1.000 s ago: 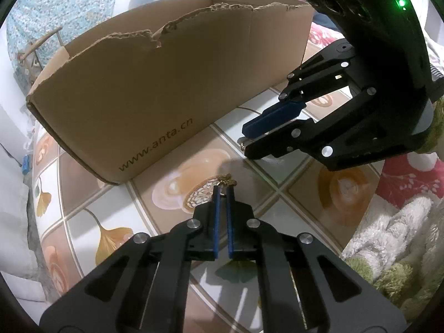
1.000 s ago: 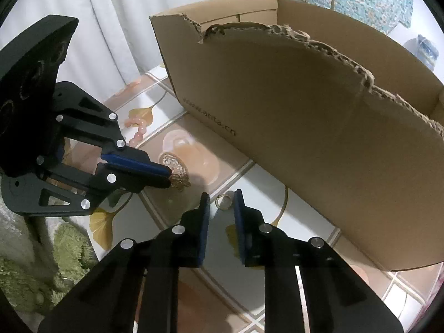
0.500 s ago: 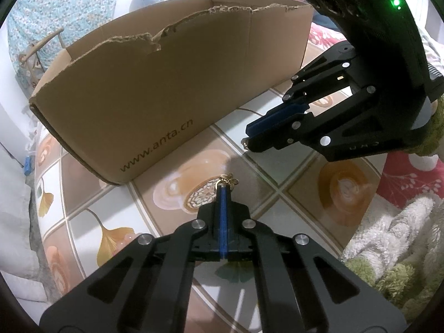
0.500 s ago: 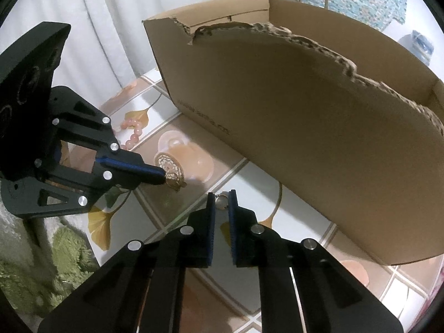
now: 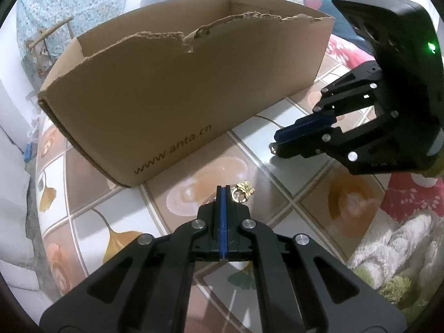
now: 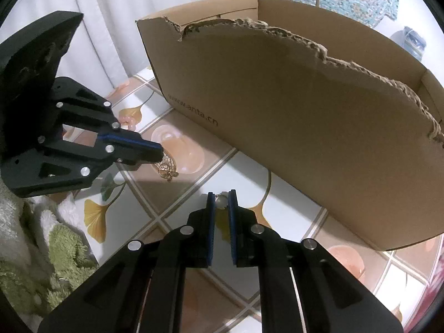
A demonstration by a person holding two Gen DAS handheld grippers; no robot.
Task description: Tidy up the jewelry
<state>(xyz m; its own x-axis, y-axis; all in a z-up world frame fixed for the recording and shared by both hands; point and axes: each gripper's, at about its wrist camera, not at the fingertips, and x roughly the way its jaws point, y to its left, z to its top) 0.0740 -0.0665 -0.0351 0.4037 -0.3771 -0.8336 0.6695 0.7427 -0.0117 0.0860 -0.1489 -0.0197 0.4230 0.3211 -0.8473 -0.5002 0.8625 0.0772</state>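
My left gripper (image 5: 223, 188) is shut, and a small gold butterfly ornament (image 5: 244, 192) on a ring sticks out at the right side of its tips. In the right wrist view the same gold ornament (image 6: 166, 169) hangs under the left gripper (image 6: 160, 152), just above the tablecloth. My right gripper (image 6: 222, 194) is shut on a small pearl-like piece (image 6: 221, 201) pinched between its blue pads. From the left wrist view the right gripper (image 5: 274, 145) shows a silvery speck at its tip. An open cardboard box (image 5: 166, 97) with a torn rim stands right behind both grippers.
The tablecloth (image 6: 244, 172) has a tile and ginkgo-leaf print. A pink bead bracelet (image 6: 129, 120) lies behind the left gripper. A fluffy green and white towel (image 6: 55, 238) lies at the table's edge. The box wall (image 6: 305, 125) blocks the way straight ahead.
Both pairs of jaws have closed: the left on the gold ornament, the right on the pearl-like piece. The gold ornament now sticks out sideways from the left tips.
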